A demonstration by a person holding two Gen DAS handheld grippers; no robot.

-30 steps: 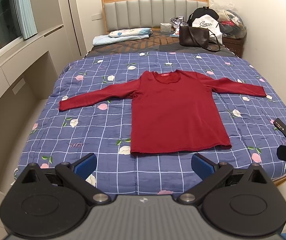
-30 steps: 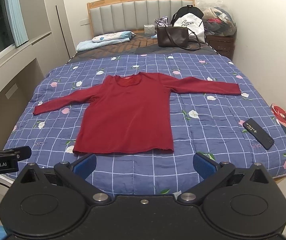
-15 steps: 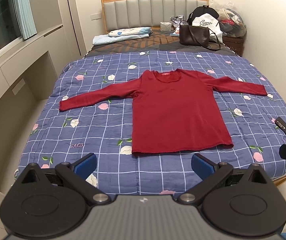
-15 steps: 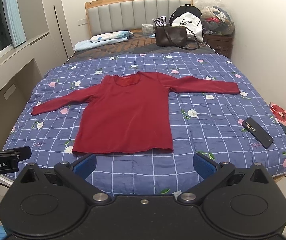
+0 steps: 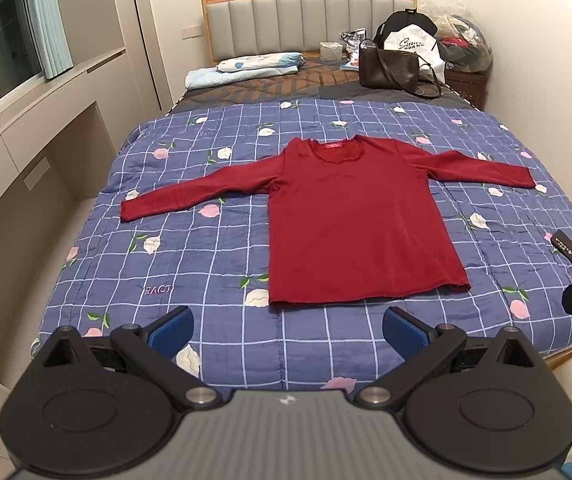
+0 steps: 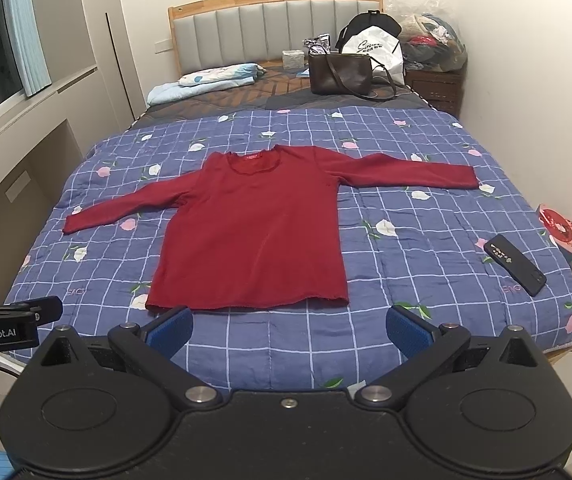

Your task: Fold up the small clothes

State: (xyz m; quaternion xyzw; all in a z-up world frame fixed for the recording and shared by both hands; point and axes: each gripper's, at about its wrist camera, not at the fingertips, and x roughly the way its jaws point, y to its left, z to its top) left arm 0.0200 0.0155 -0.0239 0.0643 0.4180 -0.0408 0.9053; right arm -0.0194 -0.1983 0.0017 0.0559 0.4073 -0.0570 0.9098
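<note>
A dark red long-sleeved top [image 5: 349, 220] lies flat and face up on the blue checked quilt [image 5: 214, 264], sleeves spread out to both sides, hem toward me. It also shows in the right wrist view [image 6: 254, 232]. My left gripper [image 5: 287, 330] is open and empty, held above the foot of the bed just short of the hem. My right gripper [image 6: 289, 330] is open and empty too, at the same distance from the hem. The left gripper's side [image 6: 6, 320] shows at the left edge of the right wrist view.
A black remote [image 6: 515, 264] lies on the quilt at the right. A brown handbag [image 5: 389, 68], white bag and folded bedding [image 5: 246, 66] sit near the headboard. A built-in desk [image 5: 26, 152] runs along the left; a wall stands close on the right.
Both grippers have drifted slightly, so the top sits a little differently in each view. Nothing was taken hold of and the top has not moved.
</note>
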